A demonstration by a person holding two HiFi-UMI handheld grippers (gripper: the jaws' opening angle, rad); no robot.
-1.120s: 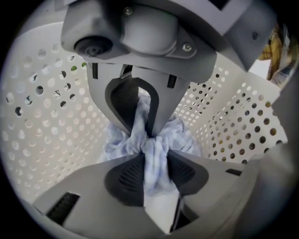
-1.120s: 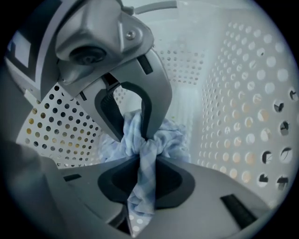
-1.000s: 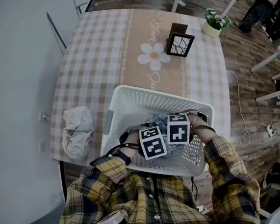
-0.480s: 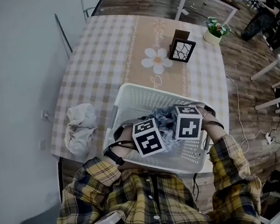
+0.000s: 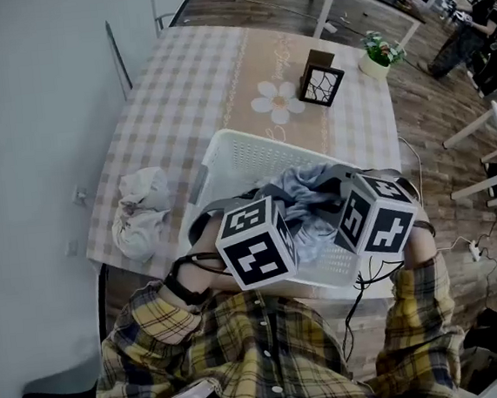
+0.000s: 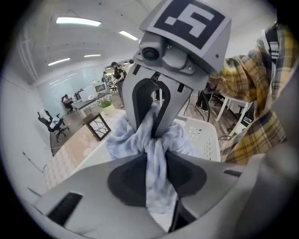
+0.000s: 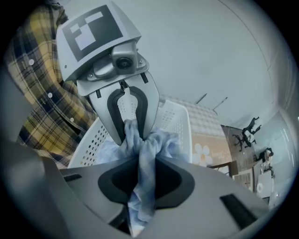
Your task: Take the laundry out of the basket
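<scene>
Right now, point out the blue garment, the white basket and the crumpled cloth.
blue garment point(image 5: 305, 186): head view, bunched middle.
white basket point(image 5: 260, 156): head view, far wall.
crumpled cloth point(image 5: 141, 215): head view, its centre.

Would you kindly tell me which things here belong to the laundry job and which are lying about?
Job: white perforated plastic basket; pale blue checked cloth; left gripper; right gripper; crumpled pale cloth, probably already unloaded.
Lying about: dark framed holder; green potted plant.

Two hand-held grippers, left point(image 6: 156, 175) and right point(image 7: 140, 179). One white basket point(image 5: 253, 154), one blue checked garment point(image 5: 309, 188), one crumpled pale cloth point(image 5: 141, 215), one dark framed holder point(image 5: 320, 83), one potted plant point(image 5: 378, 52), one counter point(image 5: 186, 95).
</scene>
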